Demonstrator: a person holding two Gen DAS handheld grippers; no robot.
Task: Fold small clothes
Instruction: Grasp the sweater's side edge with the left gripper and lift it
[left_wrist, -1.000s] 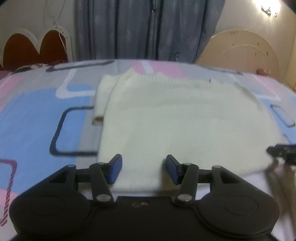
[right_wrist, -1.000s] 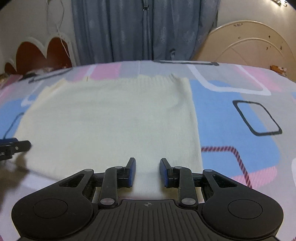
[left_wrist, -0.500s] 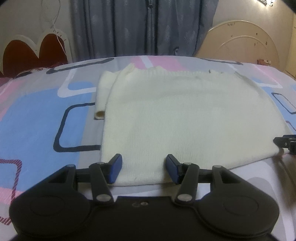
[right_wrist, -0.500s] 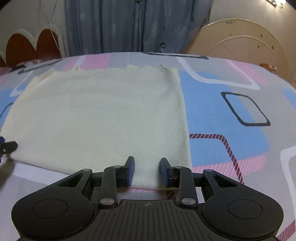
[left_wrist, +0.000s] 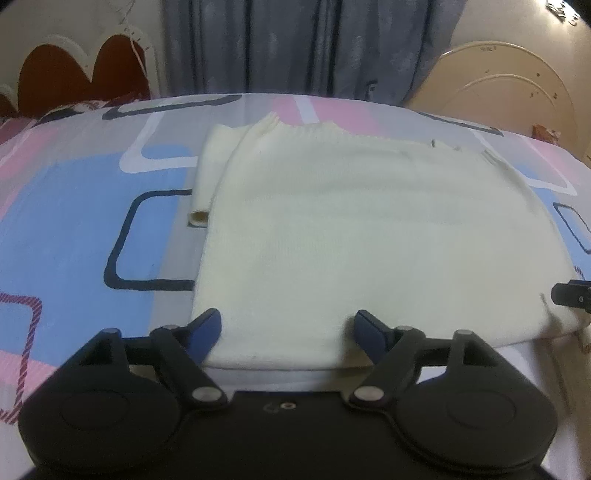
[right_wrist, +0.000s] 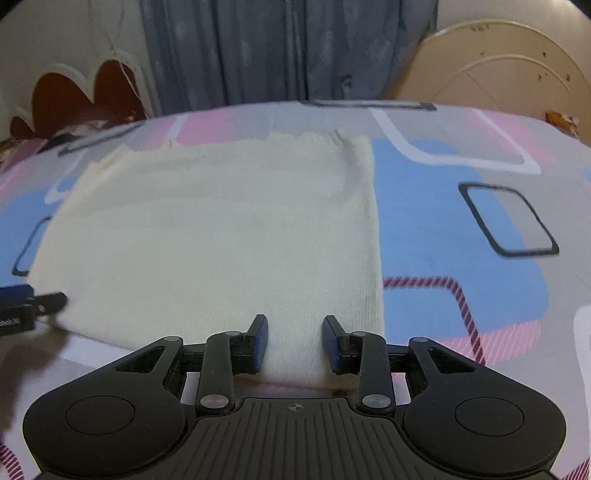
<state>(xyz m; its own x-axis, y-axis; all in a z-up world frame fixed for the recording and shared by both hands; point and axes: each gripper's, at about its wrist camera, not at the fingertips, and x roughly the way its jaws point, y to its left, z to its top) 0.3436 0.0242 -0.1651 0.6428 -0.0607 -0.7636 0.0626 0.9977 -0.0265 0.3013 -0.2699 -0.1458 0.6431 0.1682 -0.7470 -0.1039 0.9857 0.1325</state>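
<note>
A cream knitted sweater (left_wrist: 369, 229) (right_wrist: 221, 240) lies folded flat on the patterned bed sheet (left_wrist: 74, 206), one sleeve (left_wrist: 208, 177) tucked along its left side. My left gripper (left_wrist: 289, 326) is at the near left hem. Its jaws are opening wide, the hem lies between them, and the pads stand clear of it. At the near right corner my right gripper (right_wrist: 295, 330) has its jaws opening a little, with a strip of cloth lying between the pads. Each gripper's tip shows in the other view: right gripper (left_wrist: 570, 297), left gripper (right_wrist: 33, 302).
The sheet (right_wrist: 480, 229) spreads wide on both sides of the sweater. Behind the bed stand a red-brown headboard (left_wrist: 74, 74), a grey-blue curtain (left_wrist: 295, 44) and a cream round-topped board (left_wrist: 509, 85).
My left gripper's jaws have spread much wider around the hem. The right jaws have parted slightly. The sweater lies flat and in the same place.
</note>
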